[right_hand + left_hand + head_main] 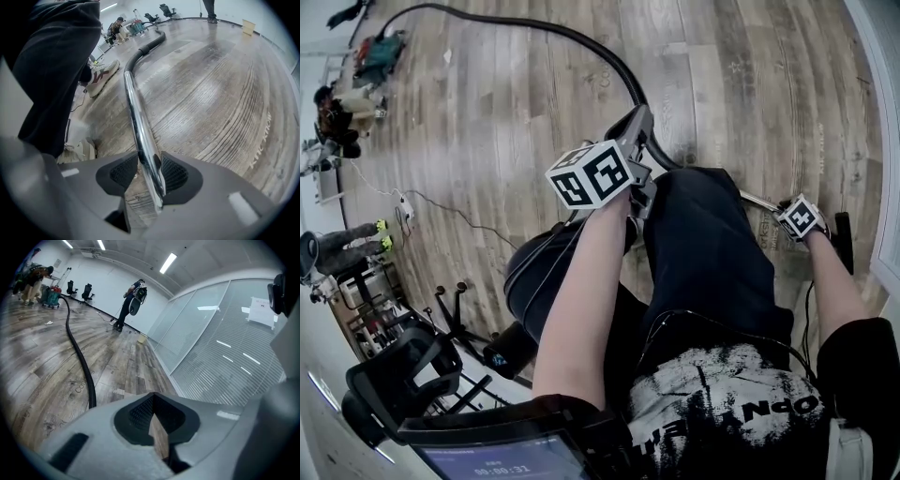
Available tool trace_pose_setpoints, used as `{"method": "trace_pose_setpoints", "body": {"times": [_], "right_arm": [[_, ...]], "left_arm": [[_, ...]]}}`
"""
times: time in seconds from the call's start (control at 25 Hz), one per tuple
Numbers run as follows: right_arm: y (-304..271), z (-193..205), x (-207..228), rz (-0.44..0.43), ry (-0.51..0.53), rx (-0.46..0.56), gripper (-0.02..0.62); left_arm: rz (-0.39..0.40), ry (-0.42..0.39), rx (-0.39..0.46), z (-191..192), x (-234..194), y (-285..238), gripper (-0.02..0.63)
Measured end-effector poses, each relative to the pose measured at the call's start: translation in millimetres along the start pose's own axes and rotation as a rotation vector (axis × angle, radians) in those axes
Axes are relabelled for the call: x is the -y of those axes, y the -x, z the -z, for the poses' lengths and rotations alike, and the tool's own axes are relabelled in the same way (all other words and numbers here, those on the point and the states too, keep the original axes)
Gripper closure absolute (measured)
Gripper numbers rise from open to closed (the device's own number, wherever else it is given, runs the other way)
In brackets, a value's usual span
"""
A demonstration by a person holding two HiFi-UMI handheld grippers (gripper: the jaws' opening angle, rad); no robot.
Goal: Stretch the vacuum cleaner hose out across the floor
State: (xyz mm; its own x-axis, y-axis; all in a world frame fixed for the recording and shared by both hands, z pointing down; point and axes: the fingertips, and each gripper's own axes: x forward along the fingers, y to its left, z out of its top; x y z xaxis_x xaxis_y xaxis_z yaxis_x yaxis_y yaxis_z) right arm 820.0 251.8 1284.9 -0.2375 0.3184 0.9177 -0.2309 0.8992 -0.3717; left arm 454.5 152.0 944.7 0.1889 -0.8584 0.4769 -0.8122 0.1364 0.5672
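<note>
A black ribbed vacuum hose curves across the wooden floor from the far left towards me. It joins a chrome wand tube. My right gripper is shut on that tube. In the right gripper view the chrome tube runs between both pads of the right gripper, and the black hose continues beyond. My left gripper hangs over the hose, shut and empty. In the left gripper view the left gripper has its jaws together, and the hose stretches away over the floor.
My legs in dark trousers stand between the grippers, with a shoe beside the tube. The hose ends at a machine by seated people. A glass wall with blinds runs along the right. A thin cable crosses the floor.
</note>
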Motion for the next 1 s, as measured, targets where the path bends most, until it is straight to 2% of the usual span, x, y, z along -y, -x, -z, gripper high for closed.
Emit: {"method": "trace_pose_setpoints", "body": {"times": [0.16, 0.2, 0.24, 0.44, 0.64, 0.76, 0.88, 1.0], "right_arm": [[5.9, -7.3, 1.5, 0.034, -0.049, 0.018, 0.474], [7.8, -11.7, 1.2, 0.041, -0.062, 0.034, 0.513], [9.9, -17.5, 1.2, 0.046, -0.077, 0.055, 0.589], [21.6, -60.8, 4.3, 0.076, -0.135, 0.109, 0.589], [26.7, -129.3, 9.8, 0.081, -0.181, 0.148, 0.589], [50.5, -176.7, 3.1, 0.101, -0.182, 0.171, 0.589], [108.0, -226.5, -13.9, 0.114, -0.192, 0.265, 0.589], [173.4, -267.3, -50.4, 0.089, -0.205, 0.342, 0.589]], "left_arm": [[0.015, -0.003, -0.008, -0.7, -6.0, -5.7, 0.606], [0.017, -0.005, -0.011, -1.6, -8.2, -6.9, 0.606], [0.020, -0.008, -0.015, -3.1, -9.9, -8.3, 0.606], [0.044, -0.041, -0.042, -13.5, -20.4, -18.4, 0.606], [0.050, -0.063, -0.080, -30.5, -57.7, -33.6, 0.606], [0.054, -0.081, -0.121, -46.1, -72.1, -41.2, 0.606], [0.051, -0.200, -0.193, -64.9, -62.9, -33.1, 0.606], [0.080, -0.341, -0.256, -95.8, -32.0, 3.7, 0.606]]}}
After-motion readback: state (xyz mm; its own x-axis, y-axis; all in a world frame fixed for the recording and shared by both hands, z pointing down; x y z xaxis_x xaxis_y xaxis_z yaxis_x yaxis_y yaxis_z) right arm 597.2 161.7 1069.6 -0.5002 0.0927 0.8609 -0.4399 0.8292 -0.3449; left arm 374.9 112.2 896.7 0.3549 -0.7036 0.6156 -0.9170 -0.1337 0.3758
